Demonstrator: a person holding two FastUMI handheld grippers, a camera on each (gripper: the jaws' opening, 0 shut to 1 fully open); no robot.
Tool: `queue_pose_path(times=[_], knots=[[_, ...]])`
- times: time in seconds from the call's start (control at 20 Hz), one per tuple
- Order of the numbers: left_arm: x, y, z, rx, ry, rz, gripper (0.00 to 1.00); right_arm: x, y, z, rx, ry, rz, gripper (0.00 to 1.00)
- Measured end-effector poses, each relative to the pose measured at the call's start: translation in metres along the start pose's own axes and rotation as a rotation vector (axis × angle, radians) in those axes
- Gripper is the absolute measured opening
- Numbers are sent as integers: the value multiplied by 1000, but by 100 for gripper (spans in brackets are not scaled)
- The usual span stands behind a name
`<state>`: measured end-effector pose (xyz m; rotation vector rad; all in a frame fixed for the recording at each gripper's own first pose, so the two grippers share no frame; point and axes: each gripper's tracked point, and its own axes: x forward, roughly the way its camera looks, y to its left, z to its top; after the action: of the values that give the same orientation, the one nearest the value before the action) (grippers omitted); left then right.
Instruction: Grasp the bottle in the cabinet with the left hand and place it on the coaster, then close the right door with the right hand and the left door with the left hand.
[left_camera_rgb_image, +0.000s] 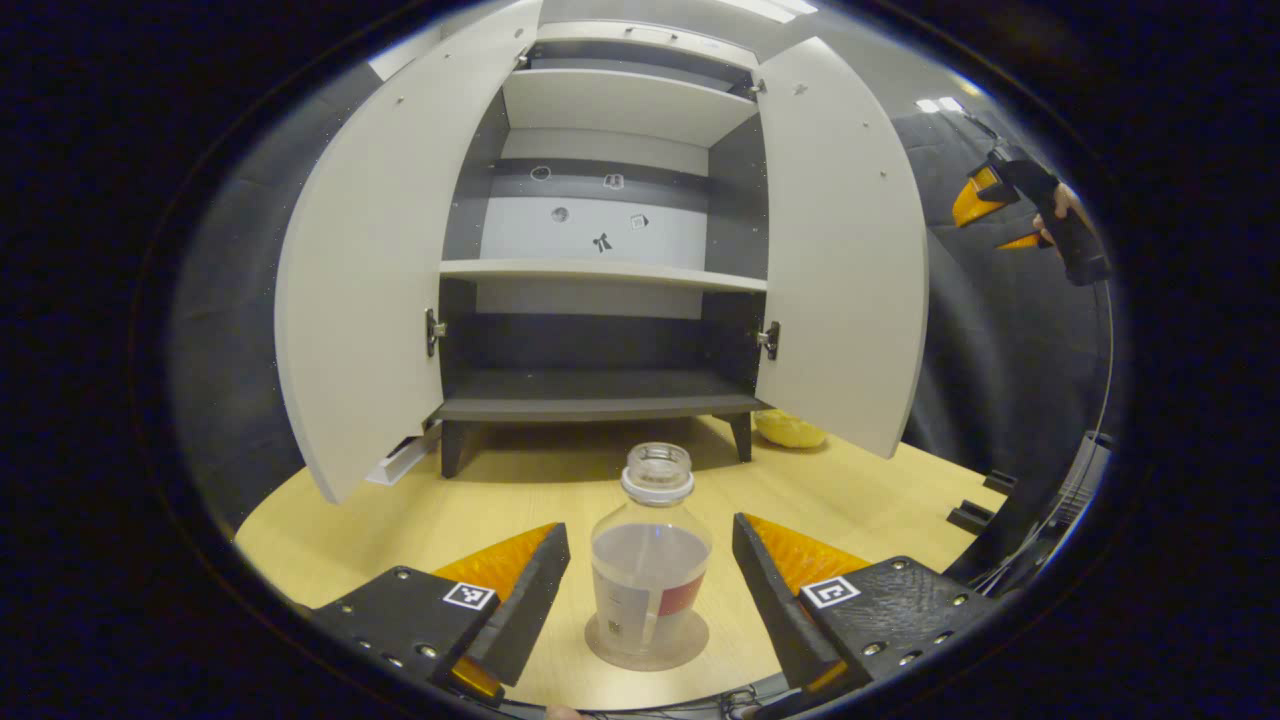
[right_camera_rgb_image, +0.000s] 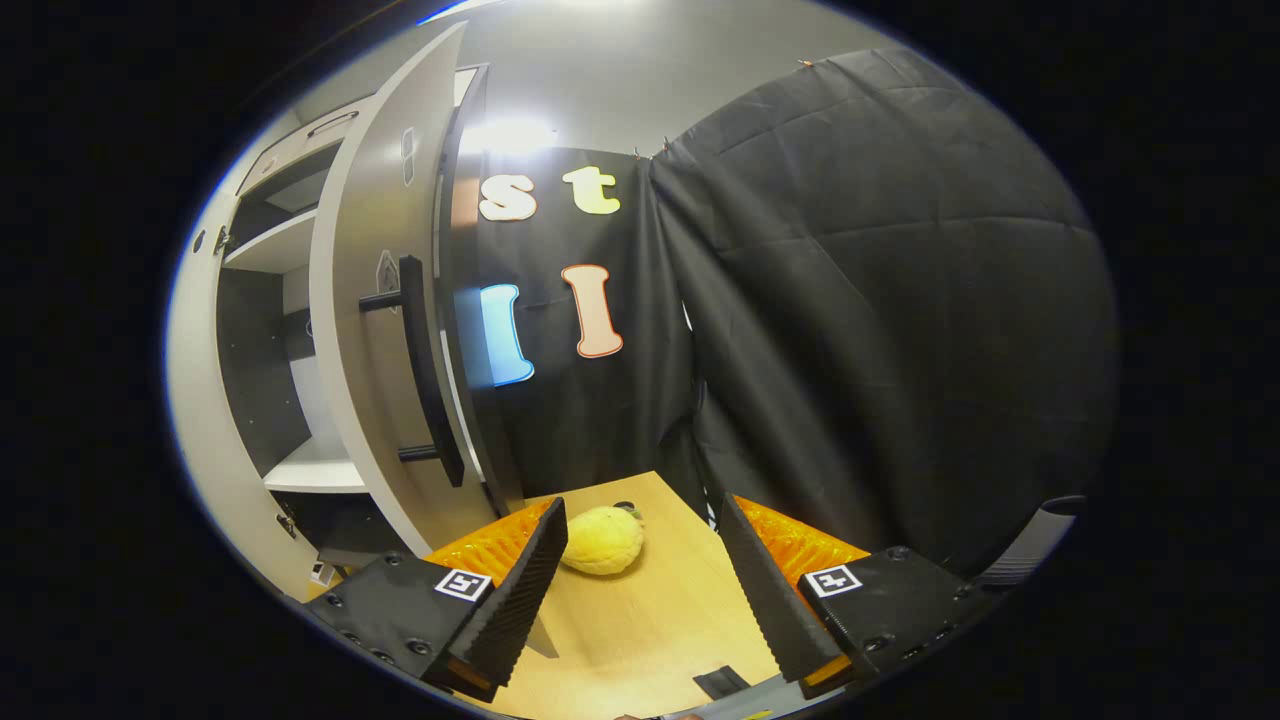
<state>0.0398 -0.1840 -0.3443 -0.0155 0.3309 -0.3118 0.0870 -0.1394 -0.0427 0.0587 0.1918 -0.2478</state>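
Left door (left_camera_rgb_image: 355, 290) first: it stands swung wide on the left of the left gripper view, its inner face toward me, cabinet (left_camera_rgb_image: 600, 270) shelves bare behind it. Dead centre, the bottle (left_camera_rgb_image: 650, 560) stands upright on the round coaster (left_camera_rgb_image: 646, 645) on the table (left_camera_rgb_image: 330, 540), long axis vertical, cap off as far as I can see. My left tongs (left_camera_rgb_image: 650, 580) sit spread wide on either side of it, both fingers clear of the glass, holding nothing. So I judge the placing done and the doors are what is left.

Moving right: the right door (left_camera_rgb_image: 840, 250) hangs open too, and beyond it my right tongs (left_camera_rgb_image: 1000, 215) hover high and well out from that door's outer side, a hand (left_camera_rgb_image: 1060, 215) on the grip.

Over to the right gripper view: right tongs (right_camera_rgb_image: 640, 590) wide apart, empty, nothing between the fingers but table (right_camera_rgb_image: 650, 610) and a yellow lemon-like object (right_camera_rgb_image: 603, 540) lying near the cabinet foot. Here is the relation that matters: the right door (right_camera_rgb_image: 370, 330) lies to the left of these tongs, edge-on, its black bar handle (right_camera_rgb_image: 425, 370) running vertical on the outer face. The right hand is the nearer one, and I reckon the push must go leftward against that face.

That handle is what this view gives me; the left gripper view gives the bottle and coaster instead.
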Motion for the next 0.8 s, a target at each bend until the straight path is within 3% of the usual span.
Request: queue_pose_path(times=[0.1,0.15,0.35,0.55,0.8], knots=[[-15,3,24,-11,-34,0,95,1,4,-6,1,19,4,92],[-24,2,39,-13,-56,-10,95,0,3,-7,5,19,2,98],[-55,8,109,33,-114,-50,95,-2,-6,-2,-33,-4,-25,98],[-73,35,177,80,-110,0,95,-9,-10,16,-51,-66,-37,98],[-75,61,252,11,-126,88,94,-5,-8,54,-77,-142,10,98]])
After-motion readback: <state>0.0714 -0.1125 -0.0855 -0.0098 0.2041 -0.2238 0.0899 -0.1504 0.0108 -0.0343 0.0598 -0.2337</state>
